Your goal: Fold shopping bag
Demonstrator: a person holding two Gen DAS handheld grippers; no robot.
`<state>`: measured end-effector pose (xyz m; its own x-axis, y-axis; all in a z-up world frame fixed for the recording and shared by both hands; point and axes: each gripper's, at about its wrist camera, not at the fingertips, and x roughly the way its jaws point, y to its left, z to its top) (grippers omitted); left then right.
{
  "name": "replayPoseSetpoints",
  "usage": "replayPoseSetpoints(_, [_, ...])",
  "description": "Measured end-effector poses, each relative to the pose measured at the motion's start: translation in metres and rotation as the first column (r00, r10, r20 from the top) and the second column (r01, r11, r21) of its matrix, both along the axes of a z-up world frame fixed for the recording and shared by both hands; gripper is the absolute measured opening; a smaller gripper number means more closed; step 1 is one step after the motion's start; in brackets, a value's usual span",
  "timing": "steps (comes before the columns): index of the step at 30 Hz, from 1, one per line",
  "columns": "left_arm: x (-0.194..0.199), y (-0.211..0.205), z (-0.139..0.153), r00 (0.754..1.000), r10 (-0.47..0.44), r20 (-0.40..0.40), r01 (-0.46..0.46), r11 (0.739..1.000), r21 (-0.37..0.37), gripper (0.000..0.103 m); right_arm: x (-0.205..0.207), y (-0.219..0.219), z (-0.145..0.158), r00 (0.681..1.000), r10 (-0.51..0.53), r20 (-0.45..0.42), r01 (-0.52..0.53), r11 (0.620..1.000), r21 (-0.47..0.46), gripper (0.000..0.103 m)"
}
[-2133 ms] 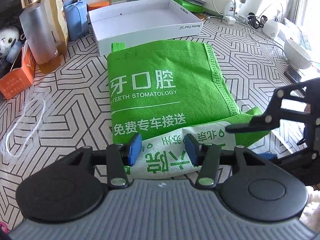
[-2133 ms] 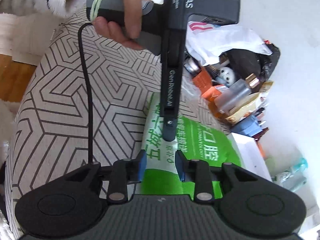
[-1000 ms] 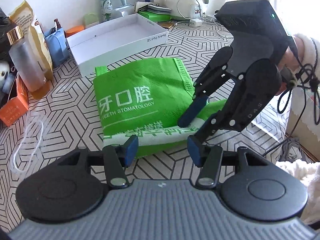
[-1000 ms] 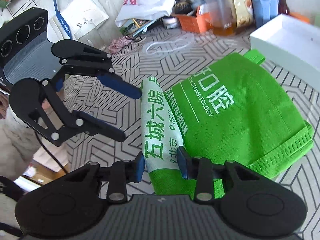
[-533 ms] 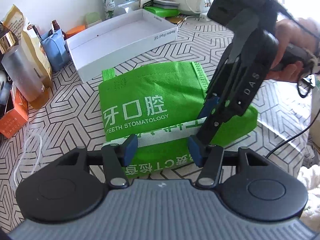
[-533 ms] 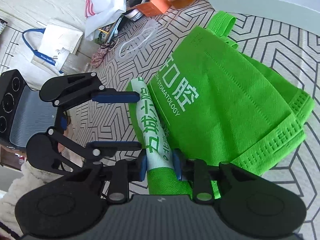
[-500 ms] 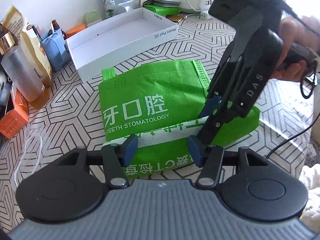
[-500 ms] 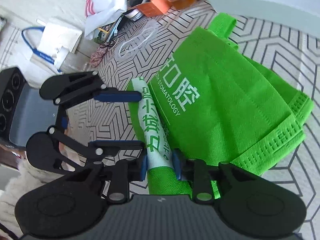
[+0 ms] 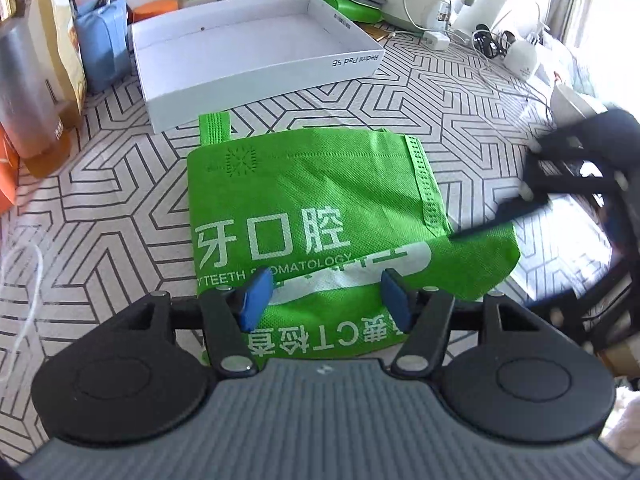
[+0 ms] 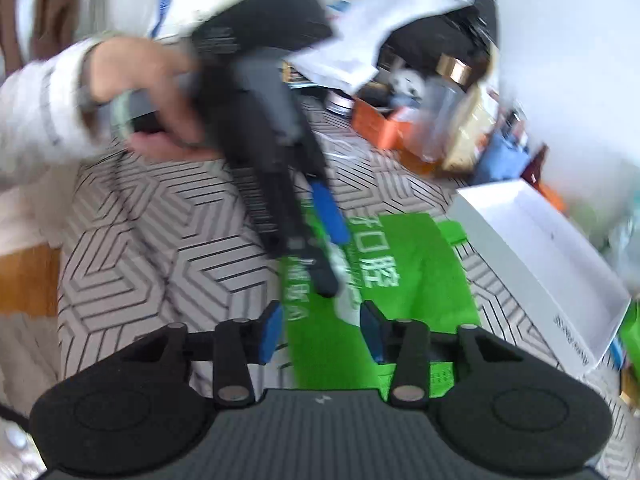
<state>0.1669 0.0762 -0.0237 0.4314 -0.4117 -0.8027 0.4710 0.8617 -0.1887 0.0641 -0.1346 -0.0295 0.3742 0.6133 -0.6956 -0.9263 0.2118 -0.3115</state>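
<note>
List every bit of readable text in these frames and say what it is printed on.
"牙口腔" – green shopping bag, large white print.
"TEETH S…MATOLOGY" – bag, partly hidden by the left gripper.
"CT检查" – bag's folded-over flap, upside down.
"Redmi Pad SE" – white box lid, upside down.
Right wrist view: too blurred; only "口腔" on the bag.

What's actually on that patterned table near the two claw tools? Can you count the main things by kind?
Green shopping bag: 1
White cardboard box: 1
Claw tools: 2, the left gripper and the right gripper
White bowl: 1
Total: 5
The clutter at the table's edges is too jumbled to count.
</note>
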Motion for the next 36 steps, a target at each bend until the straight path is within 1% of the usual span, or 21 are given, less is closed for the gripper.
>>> replayPoseSetpoints(1, [0.001,0.000,-0.001,1.000,0.001,-0.002,-0.001,1.000,-0.002,0.063,-0.004,0.004,-0.005,0.999,0.010,0.036,-0.009,1.000,-0.027,0.023])
replayPoseSetpoints(4, [0.003,0.000,-0.002,1.000,0.004,-0.009,-0.004,1.000,-0.009,0.063,-0.015,0.013,-0.018,0.990,0.044,0.132,-0.033,0.996,-0.084,0.023])
replayPoseSetpoints(7, [0.003,0.000,-0.004,1.000,0.009,-0.005,-0.009,1.000,-0.020,0.063,-0.020,0.021,-0.028,0.977,0.077,0.197,-0.056,0.992,-0.113,0.029])
replayPoseSetpoints(8, [0.003,0.001,-0.004,1.000,0.010,-0.007,-0.011,1.000,-0.025,0.063,-0.022,0.025,-0.034,0.968,0.090,0.234,-0.061,0.990,-0.127,0.032])
replayPoseSetpoints(9, [0.004,0.001,-0.004,1.000,0.010,-0.007,-0.010,1.000,-0.025,0.063,-0.024,0.029,-0.040,0.960,0.102,0.262,-0.066,0.988,-0.142,0.032])
replayPoseSetpoints(11, [0.003,0.000,-0.004,1.000,0.008,-0.005,-0.008,1.000,-0.025,0.063,-0.028,0.037,-0.053,0.941,0.116,0.318,-0.070,0.986,-0.154,0.037])
replayPoseSetpoints(12, [0.003,0.000,-0.004,1.000,0.007,-0.004,-0.007,1.000,-0.025,0.063,-0.030,0.039,-0.058,0.934,0.119,0.336,-0.069,0.985,-0.157,0.037])
replayPoseSetpoints(13, [0.003,0.000,-0.004,1.000,0.007,-0.004,-0.007,1.000,-0.026,0.063,-0.031,0.040,-0.061,0.930,0.120,0.348,-0.068,0.985,-0.159,0.036])
replayPoseSetpoints(14, [0.003,0.001,-0.004,1.000,0.006,-0.003,-0.006,1.000,-0.027,0.063,-0.029,0.042,-0.060,0.934,0.110,0.340,-0.060,0.986,-0.154,0.033])
replayPoseSetpoints(15, [0.003,0.001,-0.005,1.000,0.005,-0.001,-0.005,1.000,-0.028,0.063,-0.026,0.042,-0.058,0.944,0.090,0.317,-0.048,0.989,-0.136,0.032])
replayPoseSetpoints(18, [-0.009,0.001,-0.002,0.999,-0.014,0.049,0.015,1.000,-0.021,0.064,-0.021,0.038,-0.055,0.965,0.037,0.259,-0.019,0.997,-0.071,0.029])
replayPoseSetpoints(20, [-0.018,0.001,0.000,0.996,-0.029,0.086,0.030,0.999,-0.015,0.064,-0.022,0.033,-0.059,0.966,0.029,0.259,-0.018,0.999,-0.045,0.028])
replayPoseSetpoints(21, [-0.023,0.001,0.002,0.994,-0.036,0.105,0.037,0.999,-0.011,0.064,-0.021,0.032,-0.057,0.972,0.014,0.233,-0.006,0.999,-0.036,0.028])
replayPoseSetpoints(23, [-0.032,0.002,0.004,0.988,-0.051,0.143,0.052,0.999,-0.004,0.063,-0.011,0.033,-0.046,0.993,-0.026,0.115,0.027,1.000,-0.012,0.029])
replayPoseSetpoints(24, [-0.037,0.002,0.005,0.985,-0.058,0.161,0.059,0.998,-0.001,0.063,-0.008,0.032,-0.042,0.997,-0.033,0.075,0.034,0.999,-0.006,0.029])
replayPoseSetpoints(26, [-0.047,0.007,0.009,0.976,-0.079,0.203,0.078,0.997,0.013,0.064,0.002,0.029,-0.035,0.998,-0.052,-0.017,0.053,0.999,0.009,0.029])
replayPoseSetpoints(28, [-0.065,0.010,0.020,0.966,-0.102,0.239,0.098,0.995,0.028,0.068,0.015,0.026,-0.029,0.992,-0.075,-0.105,0.078,0.996,0.031,0.029])
replayPoseSetpoints(30, [-0.071,0.006,0.021,0.964,-0.123,0.238,0.114,0.992,0.051,0.071,0.032,0.019,-0.024,0.969,-0.097,-0.226,0.114,0.992,0.063,0.029])
replayPoseSetpoints(33, [-0.077,-0.001,0.019,0.962,-0.157,0.225,0.140,0.986,0.091,0.071,0.051,0.012,-0.019,0.933,-0.114,-0.341,0.151,0.985,0.084,0.030])
replayPoseSetpoints(34, [-0.079,-0.004,0.018,0.961,-0.168,0.220,0.148,0.983,0.104,0.071,0.058,0.008,-0.017,0.914,-0.119,-0.388,0.167,0.982,0.092,0.030])
replayPoseSetpoints(36, [-0.081,-0.008,0.017,0.959,-0.185,0.214,0.162,0.979,0.120,0.071,0.075,0.002,-0.015,0.862,-0.127,-0.491,0.202,0.974,0.104,0.030])
